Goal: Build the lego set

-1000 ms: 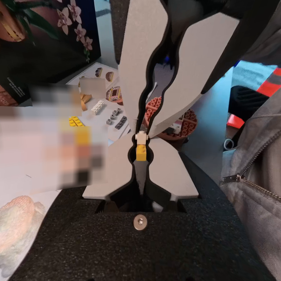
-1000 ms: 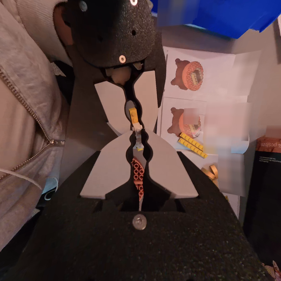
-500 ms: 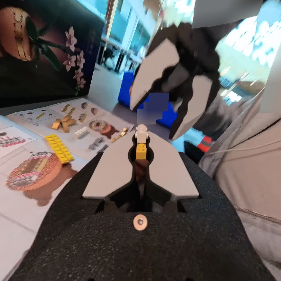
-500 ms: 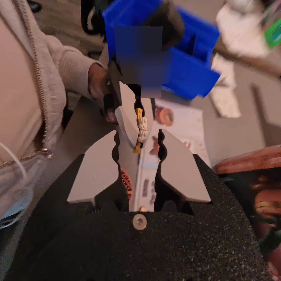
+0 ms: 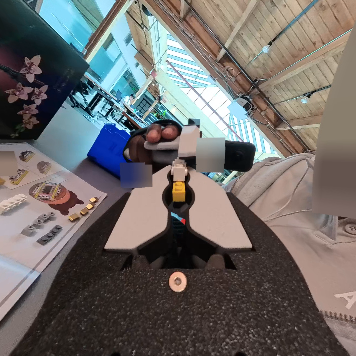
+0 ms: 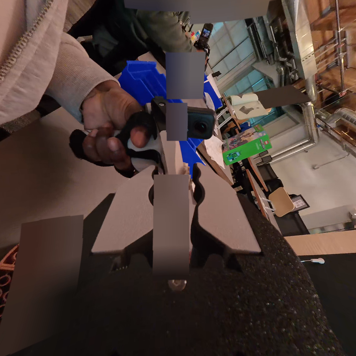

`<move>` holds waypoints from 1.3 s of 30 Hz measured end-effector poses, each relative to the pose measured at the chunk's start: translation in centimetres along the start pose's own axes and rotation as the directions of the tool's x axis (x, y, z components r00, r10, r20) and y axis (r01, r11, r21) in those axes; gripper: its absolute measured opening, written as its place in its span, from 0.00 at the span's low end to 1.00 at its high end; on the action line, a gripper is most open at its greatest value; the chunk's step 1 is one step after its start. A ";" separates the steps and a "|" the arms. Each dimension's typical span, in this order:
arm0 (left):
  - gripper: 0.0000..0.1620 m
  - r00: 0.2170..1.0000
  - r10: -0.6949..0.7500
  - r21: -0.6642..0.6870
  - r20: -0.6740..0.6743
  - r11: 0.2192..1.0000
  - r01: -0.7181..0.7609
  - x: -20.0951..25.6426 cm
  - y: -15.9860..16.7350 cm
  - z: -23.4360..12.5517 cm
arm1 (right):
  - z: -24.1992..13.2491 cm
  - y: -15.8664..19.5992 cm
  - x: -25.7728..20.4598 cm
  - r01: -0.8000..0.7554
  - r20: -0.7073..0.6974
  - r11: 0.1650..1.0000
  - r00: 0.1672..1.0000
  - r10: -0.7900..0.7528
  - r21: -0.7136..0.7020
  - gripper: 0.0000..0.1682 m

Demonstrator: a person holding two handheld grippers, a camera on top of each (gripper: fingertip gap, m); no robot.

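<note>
A: Left gripper [image 5: 178,174]?
B: Jaws closed on a small stack: yellow brick [image 5: 179,191] sits in the round notch between the fingers, white brick [image 5: 179,170] on top of it, poking out past the tips. Gripper is tilted up, ceiling behind it.

A: Right gripper [image 6: 174,180]?
B: Jaws apart, a clear gap between the two grey fingers. A mosaic patch covers most of that gap, so I cannot tell whether anything sits in it. From the left wrist view, the right gripper is seen from the rear, held in a hand [image 5: 154,139], its camera [image 5: 238,158] facing this way, just beyond the white brick. Contact between them: cannot tell.

A: Loose parts?
B: On the instruction sheet [image 5: 57,221] at left of the left wrist view: a white piece [image 5: 12,200], three grey pieces [image 5: 37,223], a dark grey plate [image 5: 49,234], a row of gold tiles [image 5: 83,210]. All well apart from the gripper.

A: Other items?
B: Blue bin [image 5: 107,150] behind the sheet. Dark box with flowers [image 5: 34,81] at far left. In the right wrist view, the hand [image 6: 111,133] holding the left gripper, its camera [image 6: 200,125], and a green box [image 6: 246,146] on a far table. A reddish-brown studded piece [image 6: 7,269] shows at the lower left edge.
</note>
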State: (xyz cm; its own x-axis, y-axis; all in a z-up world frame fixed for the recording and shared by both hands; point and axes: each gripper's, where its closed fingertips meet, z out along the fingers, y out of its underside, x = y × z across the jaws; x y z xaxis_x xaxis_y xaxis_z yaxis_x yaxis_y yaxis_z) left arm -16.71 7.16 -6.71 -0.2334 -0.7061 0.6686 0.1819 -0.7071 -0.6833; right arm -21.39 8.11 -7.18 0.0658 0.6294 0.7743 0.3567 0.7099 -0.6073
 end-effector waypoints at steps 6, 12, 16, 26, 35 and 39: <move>0.04 0.997 -0.073 -0.020 -0.020 0.997 0.073 0.7 0.6 0.6 | -0.6 -0.6 -0.3 -0.011 0.020 1.000 1.000 0.011 0.028 0.13; 0.07 0.995 -0.103 -0.039 -0.017 0.994 0.102 1.2 0.9 0.9 | -0.9 -1.2 -0.7 -0.101 0.079 0.994 0.992 0.098 0.039 0.10; 0.07 0.997 -0.070 -0.067 -0.014 0.995 0.069 1.5 0.9 0.8 | -0.9 -1.6 -0.6 -0.105 0.082 0.993 0.991 0.101 0.046 0.10; 0.27 0.994 -0.077 -0.189 -0.074 0.980 0.061 2.3 1.2 -0.5 | 0.3 -1.2 -0.7 -0.089 0.060 0.995 0.994 0.086 0.040 0.10; 0.35 1.000 -0.011 -0.235 0.013 0.972 0.014 -0.3 1.5 -3.2 | 1.1 0.5 0.5 -0.248 0.046 0.964 0.969 0.244 0.097 0.08; 0.23 0.998 -0.007 -0.121 0.056 0.993 0.013 -1.4 -0.2 -5.7 | 1.2 1.2 1.1 -0.326 0.045 0.938 0.945 0.323 0.118 0.08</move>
State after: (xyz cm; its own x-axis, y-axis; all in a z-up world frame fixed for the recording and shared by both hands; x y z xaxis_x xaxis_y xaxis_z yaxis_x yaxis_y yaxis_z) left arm -21.85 8.47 -9.21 -0.1804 -0.7024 0.6885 0.0620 -0.7067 -0.7048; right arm -22.04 10.04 -7.24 0.1350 0.8385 0.5280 0.2036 0.4980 -0.8429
